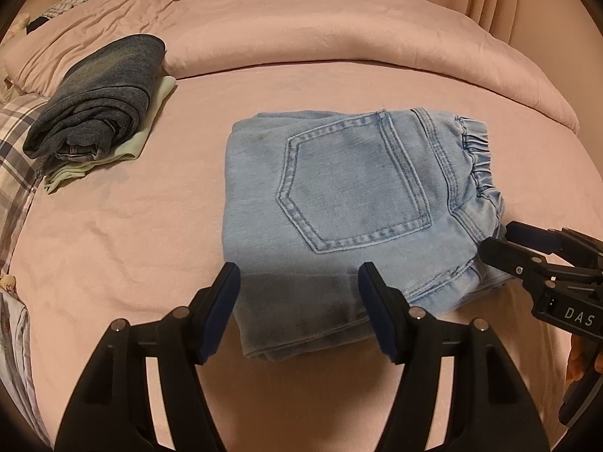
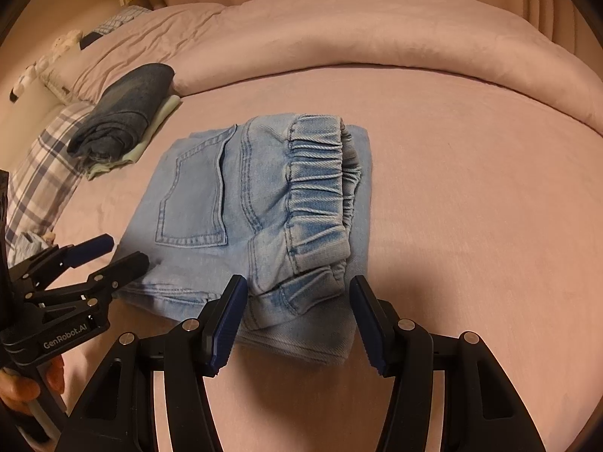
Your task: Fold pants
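Light-blue denim pants lie folded into a compact rectangle on the pink bed sheet. The back pocket faces up and the elastic waistband is on the right side. My left gripper is open over the near left corner of the pants; its pads are apart from the cloth. My right gripper is open over the near edge by the waistband, gripping nothing. Each gripper shows in the other's view: the right gripper at the pants' right corner, the left gripper at their left corner.
A folded pair of dark jeans rests on a pale green garment at the back left. A plaid pillow lies at the left edge. A bunched pink duvet runs across the back, with curtains behind it.
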